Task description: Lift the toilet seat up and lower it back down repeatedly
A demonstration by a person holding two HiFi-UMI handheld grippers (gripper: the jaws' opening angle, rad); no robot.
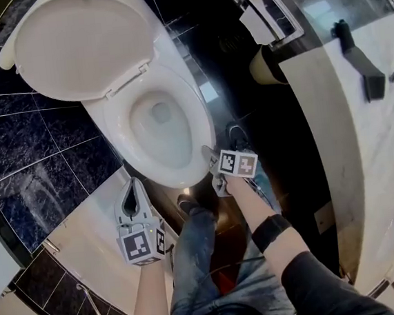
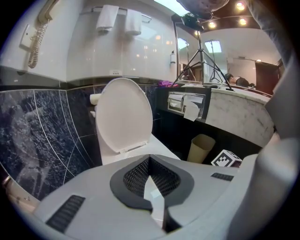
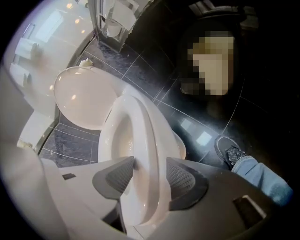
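glossy black floor point(image 1: 207, 41) and dark marbled wall tiles point(image 2: 47, 126) surround a white toilet point(image 1: 110, 123). its lid point(image 1: 82, 43) stands upright and the toilet seat point(image 1: 197, 119) is down at the bowl rim. the right gripper point(image 3: 151, 164) has its jaws wide, clamped on the seat's front edge. the left gripper point(image 1: 133, 197) hangs just beside the bowl, jaws together, holding nothing.

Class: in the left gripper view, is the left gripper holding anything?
No, the left gripper has its jaws meeting at the tips with nothing between them.
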